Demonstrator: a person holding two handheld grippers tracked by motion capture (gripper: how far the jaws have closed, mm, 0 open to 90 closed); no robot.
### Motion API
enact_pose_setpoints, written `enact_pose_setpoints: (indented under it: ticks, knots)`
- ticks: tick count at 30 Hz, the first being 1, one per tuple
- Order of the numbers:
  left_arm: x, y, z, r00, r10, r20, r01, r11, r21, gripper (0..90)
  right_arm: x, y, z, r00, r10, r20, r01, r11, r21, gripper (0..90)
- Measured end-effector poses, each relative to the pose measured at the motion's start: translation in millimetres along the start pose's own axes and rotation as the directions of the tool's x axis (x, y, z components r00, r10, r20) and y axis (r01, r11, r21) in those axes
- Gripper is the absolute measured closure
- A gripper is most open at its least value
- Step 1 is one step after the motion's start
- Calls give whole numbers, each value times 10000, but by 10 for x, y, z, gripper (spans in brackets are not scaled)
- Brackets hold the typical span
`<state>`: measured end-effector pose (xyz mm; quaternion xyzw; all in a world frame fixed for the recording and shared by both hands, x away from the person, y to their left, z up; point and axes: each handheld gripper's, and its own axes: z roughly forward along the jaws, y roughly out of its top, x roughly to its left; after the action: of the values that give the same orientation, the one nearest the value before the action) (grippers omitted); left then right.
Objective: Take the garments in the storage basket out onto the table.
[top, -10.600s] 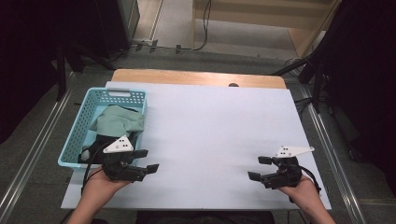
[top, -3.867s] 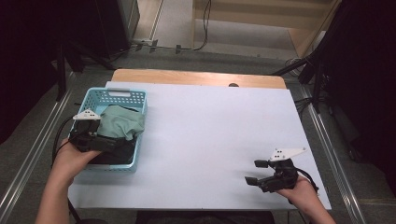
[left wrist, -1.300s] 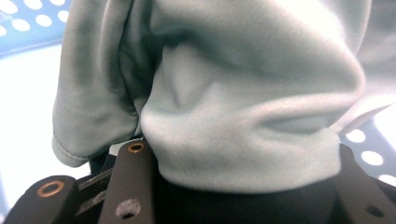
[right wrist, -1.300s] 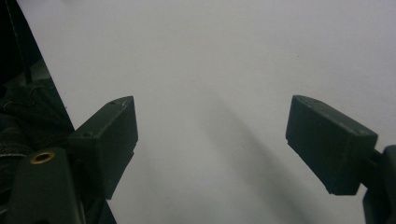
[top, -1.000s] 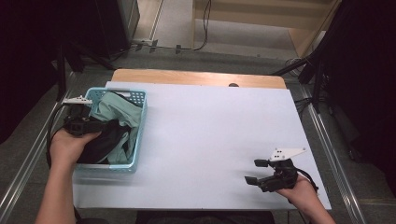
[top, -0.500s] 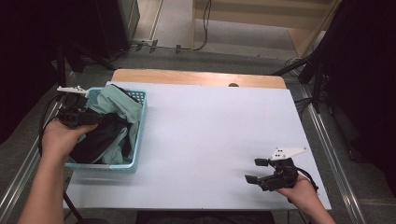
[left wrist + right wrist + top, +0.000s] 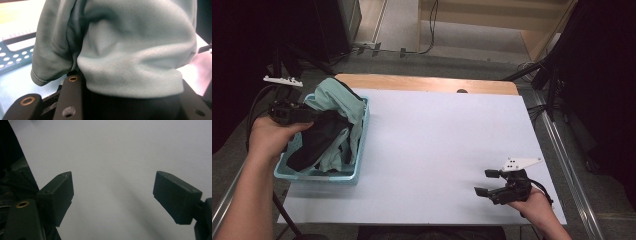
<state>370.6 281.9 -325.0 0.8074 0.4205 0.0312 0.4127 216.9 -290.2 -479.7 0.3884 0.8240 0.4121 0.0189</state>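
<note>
Now the left tool (image 7: 307, 114), clamped on the clothes (image 7: 334, 112), has hoisted them higher from the nine-o'clock basket (image 7: 354, 172); the right tool (image 7: 492, 186) idles, gaping, empty.

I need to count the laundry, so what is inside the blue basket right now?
The blue basket holds a mint-green garment and a black garment, both partly lifted by the left gripper. Anything beneath them, and the basket floor, is covered.

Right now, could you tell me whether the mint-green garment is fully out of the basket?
Partly out: the mint-green garment bunches above the blue basket rim, its lower folds inside.
</note>
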Motion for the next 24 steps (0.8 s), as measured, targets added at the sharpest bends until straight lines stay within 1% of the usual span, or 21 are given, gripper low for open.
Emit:
enact_pose_setpoints:
  ticks: [6,12,16,18,20,24]
  knots:
    - [-79,111,-64,9993,151,343,-147,9998,-113,557,2,1,3,10000,11,-6,-11,10000,-23,154]
    - [-195,234,-96,9976,404,560,-397,9991,-134,557,-2,2,-2,10000,34,23,-33,10000,-37,154]
    - [-278,309,-90,9968,511,611,-507,9987,-79,555,1,2,-8,10000,40,22,-40,10000,-19,154]
    - [-331,346,-90,9957,648,655,-644,9979,-77,555,-1,1,-10,10000,25,27,-25,10000,-36,154]
    - [-379,384,-85,9938,770,805,-763,9970,-123,554,-3,0,-11,10000,29,30,-29,10000,-49,154]
    - [-446,463,-74,9909,849,1044,-835,9964,-173,554,-6,0,-10,10000,-5,27,5,10000,-56,154]
